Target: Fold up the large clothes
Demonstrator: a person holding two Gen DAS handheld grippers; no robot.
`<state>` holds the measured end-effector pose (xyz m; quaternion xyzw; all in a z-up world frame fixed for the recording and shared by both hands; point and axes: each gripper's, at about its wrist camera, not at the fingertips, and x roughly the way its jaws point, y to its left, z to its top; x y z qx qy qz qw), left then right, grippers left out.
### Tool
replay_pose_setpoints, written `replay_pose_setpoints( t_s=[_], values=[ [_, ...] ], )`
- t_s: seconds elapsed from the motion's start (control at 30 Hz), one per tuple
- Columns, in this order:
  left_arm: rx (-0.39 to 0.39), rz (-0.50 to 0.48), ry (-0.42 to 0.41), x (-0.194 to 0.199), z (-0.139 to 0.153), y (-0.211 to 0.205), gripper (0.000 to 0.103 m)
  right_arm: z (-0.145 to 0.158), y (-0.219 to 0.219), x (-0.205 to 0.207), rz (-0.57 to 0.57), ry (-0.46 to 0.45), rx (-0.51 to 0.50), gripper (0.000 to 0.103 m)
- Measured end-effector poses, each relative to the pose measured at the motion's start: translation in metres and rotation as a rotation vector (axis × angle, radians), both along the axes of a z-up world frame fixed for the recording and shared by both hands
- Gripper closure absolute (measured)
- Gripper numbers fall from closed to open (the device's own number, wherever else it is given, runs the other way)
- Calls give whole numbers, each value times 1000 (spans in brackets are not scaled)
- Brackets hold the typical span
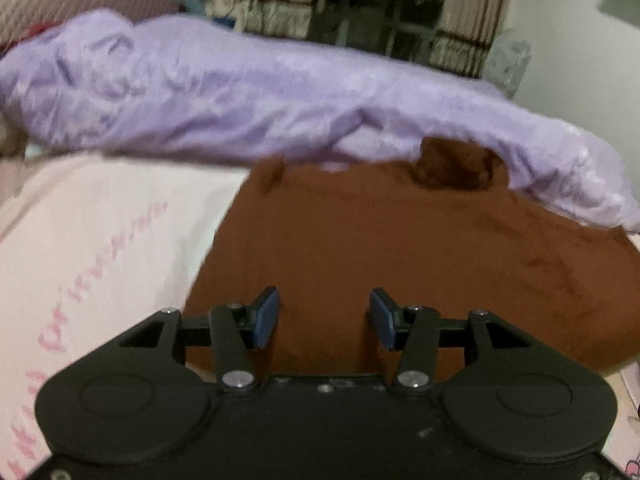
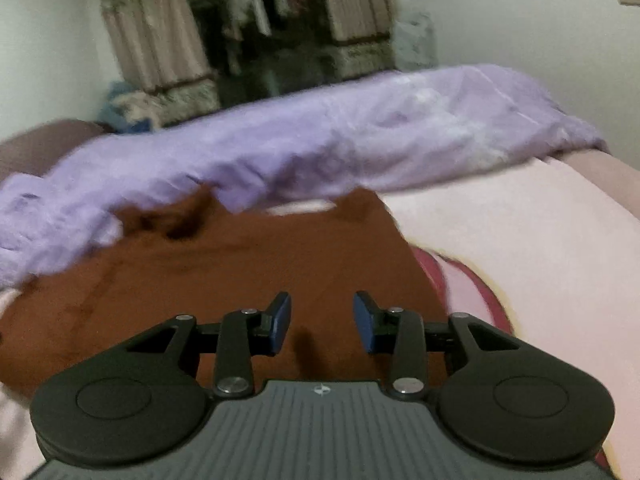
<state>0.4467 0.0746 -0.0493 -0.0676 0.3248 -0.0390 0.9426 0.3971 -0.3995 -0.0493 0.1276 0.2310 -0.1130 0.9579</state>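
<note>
A large brown garment [image 1: 380,248] lies spread flat on a pale pink bed sheet [image 1: 100,220]. It also shows in the right wrist view [image 2: 240,264]. Its far edge is bunched against a lilac quilt [image 1: 200,92]. My left gripper [image 1: 324,318] is open and empty, just above the garment's near part, toward its left side. My right gripper [image 2: 322,322] is open and empty above the garment's near part, toward its right edge. Both views are blurred.
The lilac quilt [image 2: 320,140] runs across the back of the bed. The pink sheet [image 2: 520,240] has pink lettering at the left and a red printed shape [image 2: 472,280] at the right. Curtains and a dark window [image 2: 260,40] stand behind the bed.
</note>
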Motion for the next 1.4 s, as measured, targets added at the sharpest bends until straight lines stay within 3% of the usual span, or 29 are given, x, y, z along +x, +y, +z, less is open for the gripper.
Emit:
replay_pose_setpoints(
  t_s=[0.17,0.37,0.53,0.63,0.77,0.9,1.03,1.2,1.4],
  values=[
    [150,-38,2,6,-28,-10,50,-25,-7,1,-59,46,-96,68],
    [97,-1,11,11,-34,-6,51,-35,-9,1,-71,47,-72,68],
    [46,10,2,-3,-10,-13,55,-13,5,-4,-103,26,-61,66],
    [36,-54,-42,-17,7,-41,54,4,37,-8,-16,-40,-47,65],
    [95,-154,-102,-28,18,-93,52,18,97,0,152,-76,-38,65],
    [103,-198,-74,-21,7,-127,52,13,139,16,254,-58,-13,66],
    [136,-201,-43,-12,-13,-142,51,-4,160,33,265,-5,-34,66],
    [98,-192,-23,5,-39,-133,46,-33,162,48,244,69,-41,68],
    [113,-191,-34,4,-31,-134,46,-30,173,42,239,52,-90,68]
  ],
)
